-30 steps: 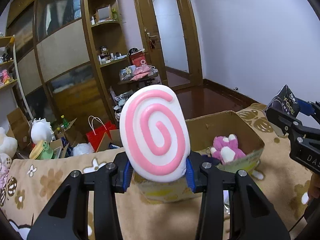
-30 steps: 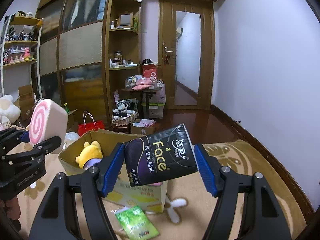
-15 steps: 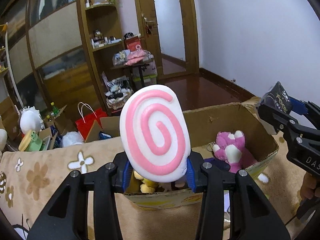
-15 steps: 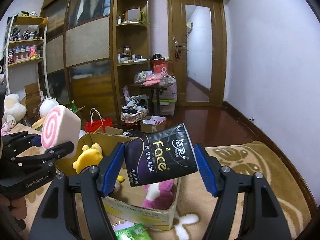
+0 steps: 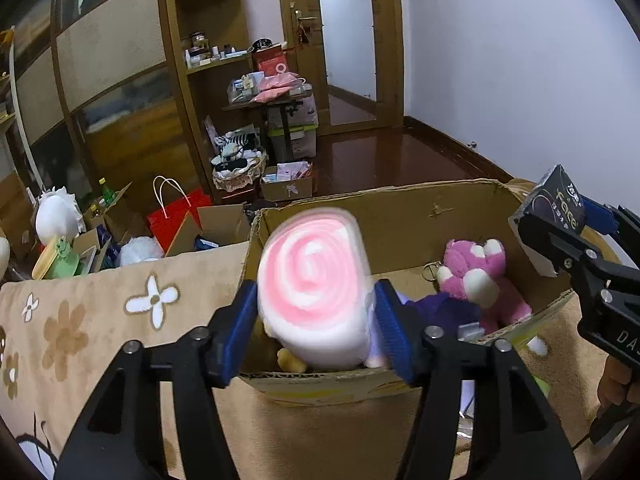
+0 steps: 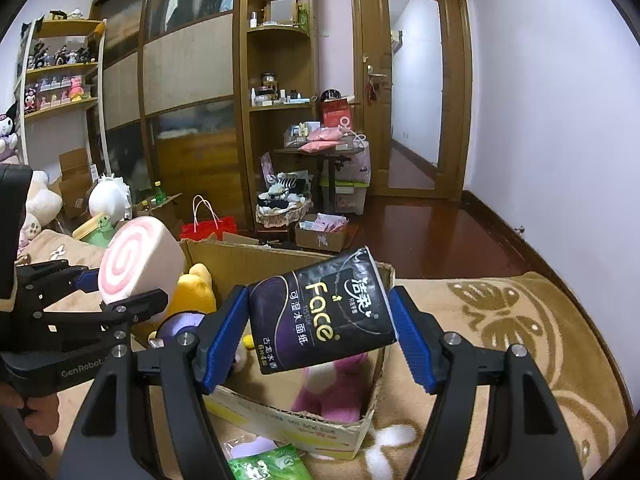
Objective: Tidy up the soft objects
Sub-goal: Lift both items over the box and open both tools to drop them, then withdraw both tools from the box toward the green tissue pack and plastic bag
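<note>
Now the left gripper has just been opening around the blurred swirl cushion over the cardboard box; the right gripper clamps a tissue pack.

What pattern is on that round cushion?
A pink spiral on white, on the swirl cushion; sharpest in the right wrist view.

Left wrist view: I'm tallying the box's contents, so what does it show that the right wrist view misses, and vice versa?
Only left wrist: a metal keyring beside the pink plush toy. Only right wrist: the yellow plush toy with its head showing, and figurine shelves on the wall. Both: the cardboard box, pink plush toy, swirl cushion and black tissue pack.
</note>
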A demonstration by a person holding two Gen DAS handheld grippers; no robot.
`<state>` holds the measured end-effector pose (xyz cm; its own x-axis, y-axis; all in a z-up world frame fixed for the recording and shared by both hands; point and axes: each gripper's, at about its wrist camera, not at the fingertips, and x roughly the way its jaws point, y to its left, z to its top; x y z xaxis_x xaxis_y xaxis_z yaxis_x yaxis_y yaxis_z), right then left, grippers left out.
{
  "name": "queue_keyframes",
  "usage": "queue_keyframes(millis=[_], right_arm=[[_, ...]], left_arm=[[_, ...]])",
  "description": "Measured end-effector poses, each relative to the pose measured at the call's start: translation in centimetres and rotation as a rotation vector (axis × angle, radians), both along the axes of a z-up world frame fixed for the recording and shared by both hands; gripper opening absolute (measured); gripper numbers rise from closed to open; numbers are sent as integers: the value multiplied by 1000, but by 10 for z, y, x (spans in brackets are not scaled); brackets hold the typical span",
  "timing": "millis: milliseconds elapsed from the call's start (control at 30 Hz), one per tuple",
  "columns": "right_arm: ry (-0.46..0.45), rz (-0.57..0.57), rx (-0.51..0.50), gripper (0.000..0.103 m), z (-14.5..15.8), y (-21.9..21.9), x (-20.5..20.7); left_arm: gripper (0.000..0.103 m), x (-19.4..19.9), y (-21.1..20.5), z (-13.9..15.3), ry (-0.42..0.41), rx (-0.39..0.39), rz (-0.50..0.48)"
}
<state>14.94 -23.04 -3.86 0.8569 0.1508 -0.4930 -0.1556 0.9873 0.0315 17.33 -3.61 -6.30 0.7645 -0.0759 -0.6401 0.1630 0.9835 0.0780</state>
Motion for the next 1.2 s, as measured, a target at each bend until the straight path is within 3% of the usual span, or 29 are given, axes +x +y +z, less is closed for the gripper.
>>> queue_keyframes(millis=[267,367,433,533,667,933,1200], right_arm=[[36,8,26,77,-7,-6,8],[34,12,37,89,-8,-7,7],[32,17,36,89,-7,-5,4],[36,20,30,90,-5,-4,2],[23,13,34,101,1,-5,-6],[13,15,14,103,14,0,-31],[25,-6,20,103,22,-1,-58]], left_arm=[[81,-1,0,-1,-3,20,2],[85,-3,-3,-1,-5,33,-4],[88,-6,-3,0,-12,37,-5],[89,-9,-4,2,-19,41,-11],[91,-16,-2,7,-19,31,-13],[99,-35,7,19,-18,-3,-1],[100,-61,14,28,-8,-24,-6]])
